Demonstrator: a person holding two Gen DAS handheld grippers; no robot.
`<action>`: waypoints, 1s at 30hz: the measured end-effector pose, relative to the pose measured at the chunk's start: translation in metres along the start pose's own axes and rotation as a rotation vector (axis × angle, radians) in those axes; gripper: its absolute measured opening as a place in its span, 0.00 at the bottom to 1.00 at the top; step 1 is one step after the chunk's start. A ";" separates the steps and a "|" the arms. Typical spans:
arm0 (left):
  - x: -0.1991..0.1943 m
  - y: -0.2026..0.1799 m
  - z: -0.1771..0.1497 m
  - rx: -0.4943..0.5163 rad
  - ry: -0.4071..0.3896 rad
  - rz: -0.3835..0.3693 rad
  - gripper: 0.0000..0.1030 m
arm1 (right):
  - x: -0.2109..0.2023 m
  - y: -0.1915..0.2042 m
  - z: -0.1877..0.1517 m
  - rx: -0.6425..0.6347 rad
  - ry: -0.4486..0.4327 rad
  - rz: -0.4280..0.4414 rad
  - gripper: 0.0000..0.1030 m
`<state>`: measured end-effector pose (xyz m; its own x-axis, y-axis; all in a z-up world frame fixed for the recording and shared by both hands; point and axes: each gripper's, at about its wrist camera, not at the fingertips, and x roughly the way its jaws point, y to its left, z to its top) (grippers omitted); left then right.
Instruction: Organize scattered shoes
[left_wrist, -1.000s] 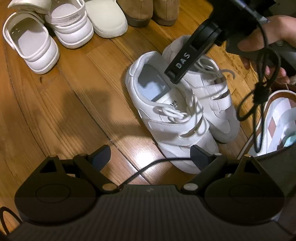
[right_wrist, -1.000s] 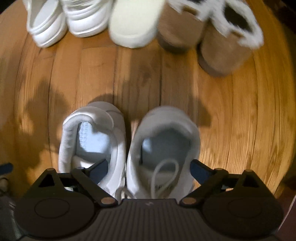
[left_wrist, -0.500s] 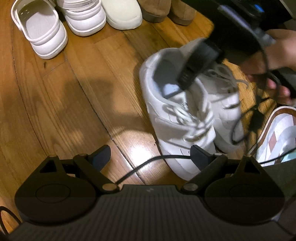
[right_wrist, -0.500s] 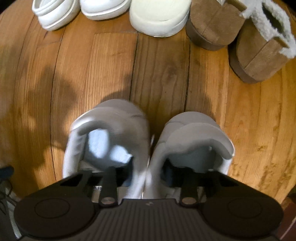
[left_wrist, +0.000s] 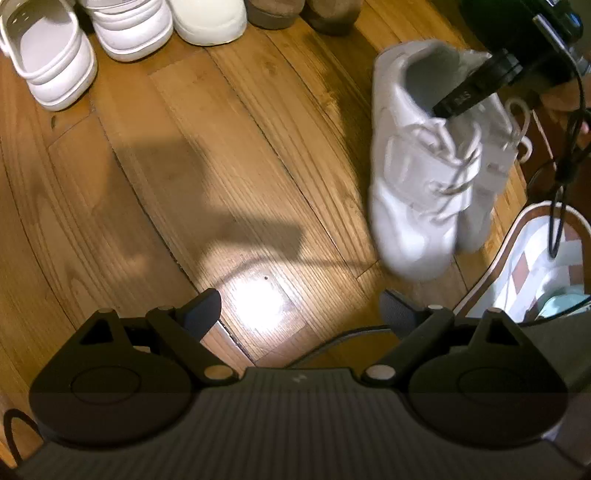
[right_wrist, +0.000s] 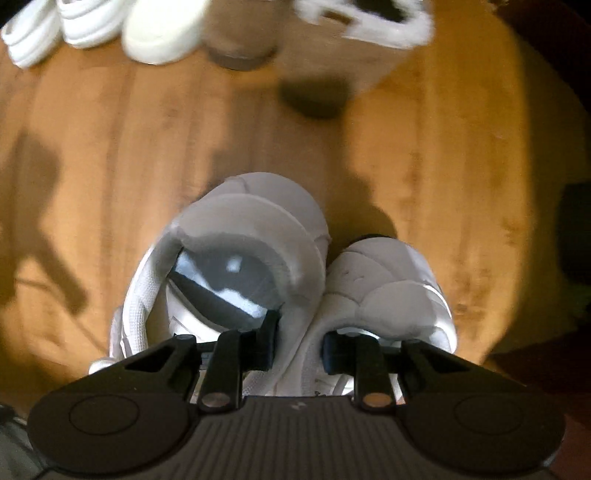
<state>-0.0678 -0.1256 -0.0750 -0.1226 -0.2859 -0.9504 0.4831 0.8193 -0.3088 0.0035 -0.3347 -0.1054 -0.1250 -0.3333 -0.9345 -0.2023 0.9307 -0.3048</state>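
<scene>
Listing of footwear and tools, hallway floor (left_wrist: 207, 155), wooden boards.

Item, in transit: pair of white sneakers (right_wrist: 295, 280), strap-and-lace type, heels together, pinched as one by right gripper (right_wrist: 297, 349). One finger inside each shoe, inner collars squeezed between the pads, jaws drawn close on them. Seen from left wrist view as hanging toe-down and clear of the boards, blurred (left_wrist: 424, 177). Located right of centre, well apart from the row.

Item, placed: row along far edge. White clogs (left_wrist: 48, 62) at left end, one lying slightly out of line; second white clog (left_wrist: 129, 26) beside it; cream slipper (left_wrist: 207, 18) next; brown fleece-lined boots (right_wrist: 332, 40) at right end. Toes or heels roughly aligned, judged tidy enough.

Item, idle: left gripper (left_wrist: 299, 314), jaws wide apart, nothing between them, pointing down at bare boards.

Item, unrelated: patterned mat (left_wrist: 532, 273) at right margin; cable (left_wrist: 557, 206) trailing over it.

Status, judged: most pairs already lined up; sneakers lifted but not yet set down. Remaining: carrying pair to the row, likely next to the boots, setting down side by side, releasing. Further stray shoes beyond view: cannot tell.
</scene>
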 end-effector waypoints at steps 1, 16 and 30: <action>0.001 -0.001 0.000 0.000 0.002 0.002 0.91 | 0.002 0.000 -0.002 -0.037 0.001 -0.035 0.22; -0.004 -0.031 0.007 -0.011 -0.014 0.000 0.91 | 0.050 -0.016 -0.020 -0.250 0.158 -0.282 0.28; -0.012 -0.028 0.021 -0.028 -0.024 -0.034 0.91 | -0.046 -0.036 -0.008 0.071 -0.041 -0.300 0.96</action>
<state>-0.0612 -0.1555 -0.0545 -0.1169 -0.3254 -0.9383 0.4547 0.8224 -0.3418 0.0092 -0.3535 -0.0498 -0.0305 -0.5894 -0.8073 -0.1558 0.8006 -0.5786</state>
